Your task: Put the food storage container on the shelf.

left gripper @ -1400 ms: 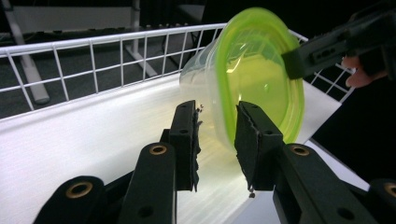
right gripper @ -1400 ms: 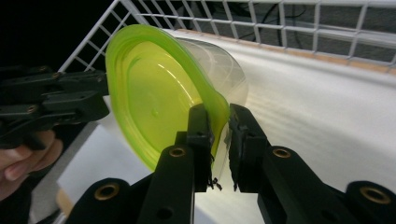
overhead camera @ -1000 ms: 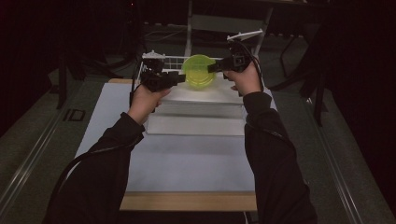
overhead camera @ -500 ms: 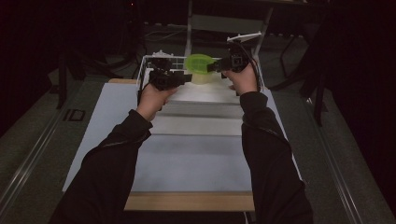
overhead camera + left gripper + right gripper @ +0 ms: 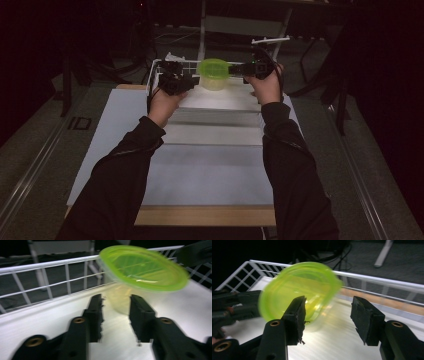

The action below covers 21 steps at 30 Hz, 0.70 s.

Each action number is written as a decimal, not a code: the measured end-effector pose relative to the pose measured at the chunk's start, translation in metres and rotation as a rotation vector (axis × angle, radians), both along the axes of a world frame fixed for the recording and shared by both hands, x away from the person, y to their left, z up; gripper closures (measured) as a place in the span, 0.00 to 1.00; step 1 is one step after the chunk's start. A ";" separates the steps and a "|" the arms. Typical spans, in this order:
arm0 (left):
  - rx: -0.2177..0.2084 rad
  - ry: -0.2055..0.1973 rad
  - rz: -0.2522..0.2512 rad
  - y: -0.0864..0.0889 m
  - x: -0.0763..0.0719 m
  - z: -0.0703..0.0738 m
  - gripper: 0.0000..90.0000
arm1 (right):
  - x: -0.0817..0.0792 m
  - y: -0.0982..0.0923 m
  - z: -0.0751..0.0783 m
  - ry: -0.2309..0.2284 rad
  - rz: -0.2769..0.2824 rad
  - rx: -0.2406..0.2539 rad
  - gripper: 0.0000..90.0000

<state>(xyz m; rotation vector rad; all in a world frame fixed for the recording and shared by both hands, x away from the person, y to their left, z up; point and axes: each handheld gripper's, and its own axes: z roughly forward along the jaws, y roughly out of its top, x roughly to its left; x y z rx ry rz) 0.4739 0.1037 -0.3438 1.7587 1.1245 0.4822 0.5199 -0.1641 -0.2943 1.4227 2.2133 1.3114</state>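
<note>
A clear tub with a lime-green lid [image 5: 213,70] sits tilted inside the white wire rack [image 5: 160,65] at the table's far end. In the left gripper view the tub [image 5: 145,267] is blurred, just beyond my left gripper [image 5: 115,300]. Those jaws have just been closing, and a gap with nothing pinched stays between them. My right gripper [image 5: 329,302] stands open, its jaws having just been opening. The tub [image 5: 297,287] lies behind its left finger [image 5: 295,315], not between the pads. From above, the left gripper [image 5: 187,82] and right gripper [image 5: 234,70] flank the tub.
The rack's rails [image 5: 50,263] [image 5: 372,277] fence the far side behind the tub. A white mat [image 5: 210,165] covers the table up to a wooden front edge [image 5: 205,216]. Dark floor and stand legs [image 5: 280,30] surround the table.
The tub has dropped from facing its lid toward the camera to sitting lower in the rack. Both hands stay near the rack, and the right jaws stand wider.
</note>
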 end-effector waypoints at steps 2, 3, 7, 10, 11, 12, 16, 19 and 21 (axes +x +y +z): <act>0.016 0.003 0.009 -0.002 0.003 -0.001 0.73 | 0.000 -0.007 -0.002 -0.021 -0.032 -0.025 0.51; 0.014 0.011 0.021 -0.002 0.005 -0.001 0.73 | 0.000 -0.009 -0.003 -0.029 -0.042 -0.036 0.51; 0.013 0.034 0.058 -0.003 0.009 0.002 0.75 | 0.004 -0.009 -0.010 -0.023 -0.051 -0.086 0.61; 0.031 0.066 0.105 -0.002 0.018 0.004 0.80 | 0.009 0.004 -0.020 0.002 -0.012 -0.133 0.85; 0.043 0.072 0.111 -0.002 0.020 0.004 0.83 | 0.010 0.007 -0.022 0.015 -0.008 -0.133 0.90; 0.059 0.071 0.114 -0.003 0.022 0.004 0.83 | 0.012 0.010 -0.024 0.015 -0.013 -0.135 0.91; 0.057 0.098 0.102 -0.007 0.031 0.005 0.91 | 0.018 0.015 -0.029 0.020 -0.049 -0.141 0.94; 0.048 0.114 0.101 -0.009 0.037 0.005 0.91 | 0.022 0.017 -0.034 0.020 -0.061 -0.126 0.93; 0.049 0.115 0.086 -0.012 0.038 0.005 0.91 | 0.024 0.018 -0.036 0.033 -0.068 -0.093 0.93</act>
